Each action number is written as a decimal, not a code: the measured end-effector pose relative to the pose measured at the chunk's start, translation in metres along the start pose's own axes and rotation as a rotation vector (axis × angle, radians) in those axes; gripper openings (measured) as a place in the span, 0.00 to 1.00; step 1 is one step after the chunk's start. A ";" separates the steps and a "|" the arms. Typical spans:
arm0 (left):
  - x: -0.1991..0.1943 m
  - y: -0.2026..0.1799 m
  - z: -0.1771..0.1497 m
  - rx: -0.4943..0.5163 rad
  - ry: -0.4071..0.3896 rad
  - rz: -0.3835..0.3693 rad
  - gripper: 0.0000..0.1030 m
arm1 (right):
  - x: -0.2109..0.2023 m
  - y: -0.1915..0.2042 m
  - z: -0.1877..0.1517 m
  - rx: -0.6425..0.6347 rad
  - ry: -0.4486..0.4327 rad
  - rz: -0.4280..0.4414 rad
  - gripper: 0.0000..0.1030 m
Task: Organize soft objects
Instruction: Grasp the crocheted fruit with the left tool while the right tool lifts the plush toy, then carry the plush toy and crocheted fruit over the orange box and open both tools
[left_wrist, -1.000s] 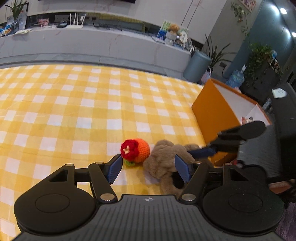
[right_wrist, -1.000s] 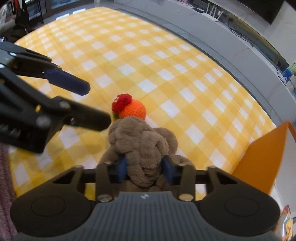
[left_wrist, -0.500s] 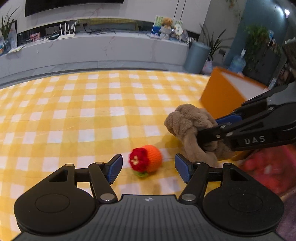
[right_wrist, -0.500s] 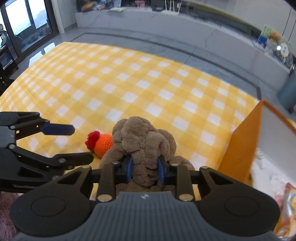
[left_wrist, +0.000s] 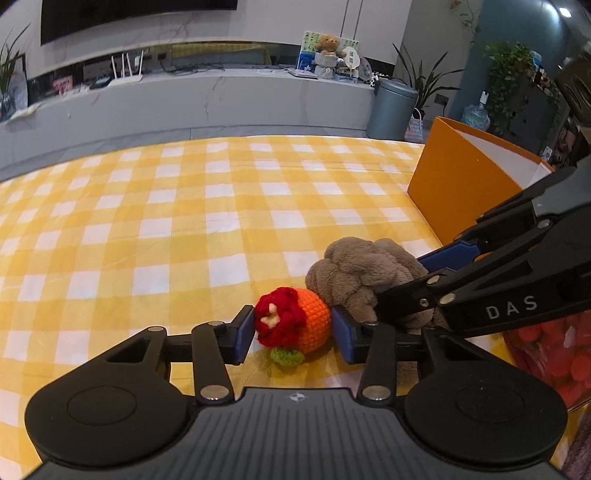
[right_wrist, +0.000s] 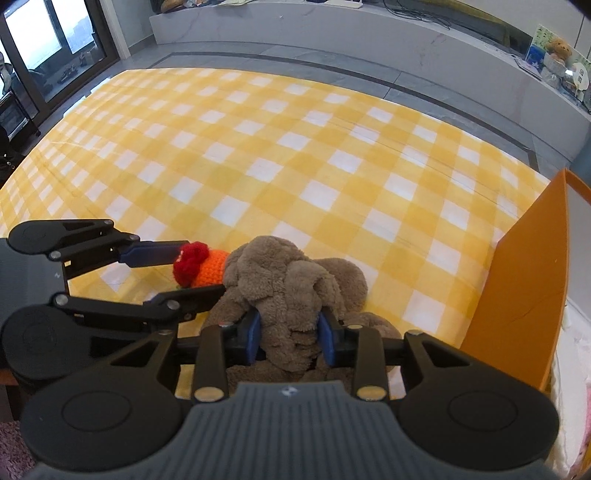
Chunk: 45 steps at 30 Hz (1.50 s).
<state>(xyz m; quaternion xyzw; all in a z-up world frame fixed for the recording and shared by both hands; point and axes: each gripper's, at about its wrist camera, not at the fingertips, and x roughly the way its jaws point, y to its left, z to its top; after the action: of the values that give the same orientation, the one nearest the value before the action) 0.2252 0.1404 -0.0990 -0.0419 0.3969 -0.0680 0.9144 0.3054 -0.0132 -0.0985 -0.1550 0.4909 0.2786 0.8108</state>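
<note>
Now the left hand-held gripper (left_wrist: 291, 334) has narrowed around the crochet ball (left_wrist: 295, 321) low in the frame, pads touching it, so it looks nearly grasped; the right hand-held gripper (right_wrist: 289, 335) keeps the brown plush (right_wrist: 291, 284) clamped, back near the bench (left_wrist: 184, 206); orange box (left_wrist: 458, 192) waits at right

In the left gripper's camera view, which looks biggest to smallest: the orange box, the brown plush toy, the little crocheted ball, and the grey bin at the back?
1. orange box
2. brown plush toy
3. crocheted ball; grey bin: these look about alike, and the bin stands much farther off, so its real size is unsure.
</note>
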 end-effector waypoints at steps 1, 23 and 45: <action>-0.001 0.000 0.000 0.005 -0.002 0.002 0.49 | -0.001 0.001 -0.001 0.000 -0.004 -0.003 0.32; -0.103 -0.047 0.020 -0.023 -0.159 -0.022 0.48 | -0.162 0.014 -0.015 0.000 -0.318 0.005 0.27; -0.072 -0.195 0.102 0.178 -0.209 -0.198 0.48 | -0.231 -0.116 -0.083 0.193 -0.344 -0.264 0.27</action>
<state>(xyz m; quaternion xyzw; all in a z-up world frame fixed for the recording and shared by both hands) 0.2337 -0.0386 0.0476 -0.0063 0.2858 -0.1878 0.9397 0.2328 -0.2184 0.0642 -0.0898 0.3455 0.1444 0.9229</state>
